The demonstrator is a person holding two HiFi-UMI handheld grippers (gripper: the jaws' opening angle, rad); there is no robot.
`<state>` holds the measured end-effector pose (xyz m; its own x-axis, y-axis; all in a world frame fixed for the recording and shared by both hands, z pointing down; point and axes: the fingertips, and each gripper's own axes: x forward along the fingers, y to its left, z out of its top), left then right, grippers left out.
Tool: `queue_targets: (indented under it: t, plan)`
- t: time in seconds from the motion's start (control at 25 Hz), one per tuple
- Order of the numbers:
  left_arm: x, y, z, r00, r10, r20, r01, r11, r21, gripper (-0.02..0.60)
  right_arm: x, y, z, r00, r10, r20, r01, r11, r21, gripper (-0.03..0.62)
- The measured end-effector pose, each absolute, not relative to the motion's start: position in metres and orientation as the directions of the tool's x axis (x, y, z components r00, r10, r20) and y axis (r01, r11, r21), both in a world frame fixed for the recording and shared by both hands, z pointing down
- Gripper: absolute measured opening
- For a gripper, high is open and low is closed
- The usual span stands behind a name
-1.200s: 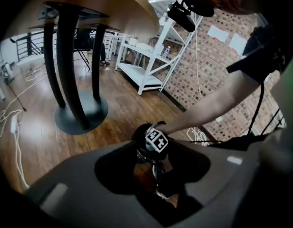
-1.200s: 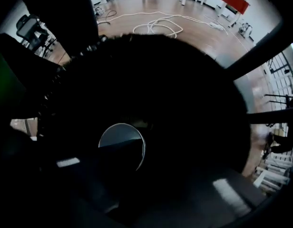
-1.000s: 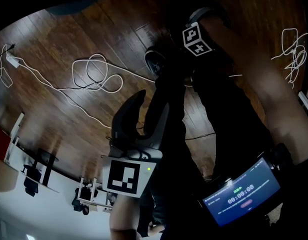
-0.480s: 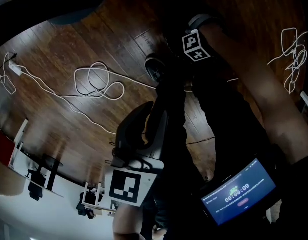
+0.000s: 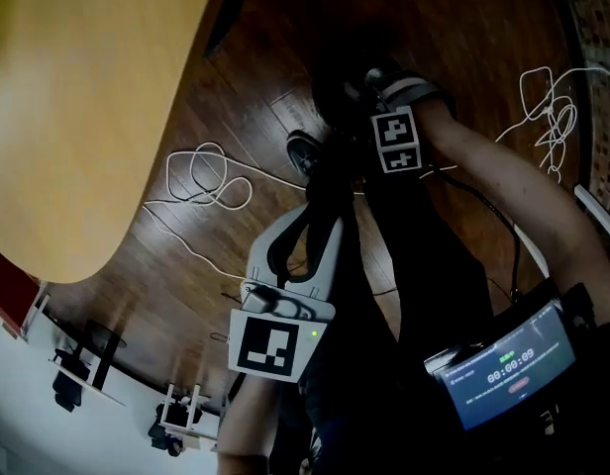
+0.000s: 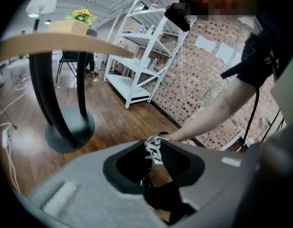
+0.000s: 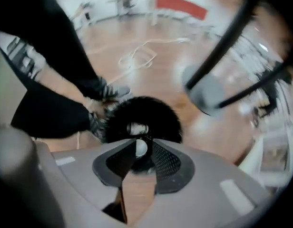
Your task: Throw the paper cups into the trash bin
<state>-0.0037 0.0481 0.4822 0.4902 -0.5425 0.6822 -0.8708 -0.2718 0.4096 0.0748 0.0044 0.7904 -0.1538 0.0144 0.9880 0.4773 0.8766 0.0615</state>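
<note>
Directly beneath the right gripper [image 7: 140, 150] the trash bin [image 7: 158, 113] is seen; the jaws, just narrowed slightly, are parted and empty.

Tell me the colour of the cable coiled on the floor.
The cable is white; head view shows it best.

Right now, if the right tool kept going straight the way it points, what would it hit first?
Most likely the black trash bin: the right tool points down at its mouth. Its jaws have just opened, then eased back, and stand apart, gripping nothing. Depth is unclear.
</note>
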Motion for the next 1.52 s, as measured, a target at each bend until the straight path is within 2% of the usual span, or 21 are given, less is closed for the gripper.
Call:
queue_targets:
  t: [0.16, 0.28, 0.52, 0.64, 0.84, 1.08, 1.28, 1.44, 1.52]
  plan:
    - [-0.006, 0.033, 0.44, 0.48, -0.582, 0.656, -0.877, -0.304, 0.372, 0.106, 0.106, -0.001, 0.702, -0.275, 0.009, 0.962, 0.149, 0.988, 0.034, 0.08]
    - [-0.007, 0.025, 0.402, 0.471, -0.632, 0.616, -0.882, -0.309, 0.356, 0.106, 0.132, 0.002, 0.633, -0.345, 0.0, 0.939, -0.09, 0.995, -0.033, 0.072]
    - [0.003, 0.046, 0.325, 0.456, -0.643, 0.615, -0.888, -0.368, 0.274, 0.106, 0.158, 0.029, 0.5, -0.49, -0.08, 0.868, -0.424, 0.892, -0.157, 0.049]
    - [0.005, 0.033, 0.299, 0.483, -0.665, 0.569, -0.873, -0.418, 0.251, 0.106, 0.151, 0.016, 0.463, -0.574, -0.175, 0.8, -0.554, 0.802, -0.222, 0.035]
    - [-0.007, 0.051, 0.267, 0.534, -0.699, 0.476, -0.845, -0.468, 0.259, 0.106, 0.139, 0.04, 0.398, -0.617, -0.367, 0.696, -0.68, 0.694, -0.237, 0.028]
    - [-0.042, 0.11, 0.252, 0.573, -0.717, 0.398, -0.82, -0.505, 0.27, 0.106, 0.132, 0.092, 0.326, -0.549, -0.556, 0.624, -0.793, 0.583, -0.179, 0.026]
    - [-0.05, 0.168, 0.271, 0.624, -0.642, 0.445, -0.781, -0.523, 0.341, 0.106, 0.097, 0.146, 0.294, -0.564, -0.573, 0.594, -0.781, 0.604, -0.159, 0.026]
    - [-0.03, 0.181, 0.264, 0.667, -0.646, 0.371, -0.745, -0.56, 0.364, 0.106, 0.082, 0.168, 0.269, -0.588, -0.585, 0.559, -0.746, 0.659, -0.094, 0.026]
    - [-0.017, 0.184, 0.254, 0.677, -0.651, 0.343, -0.735, -0.577, 0.357, 0.106, 0.079, 0.174, 0.268, -0.604, -0.578, 0.549, -0.742, 0.66, -0.121, 0.021]
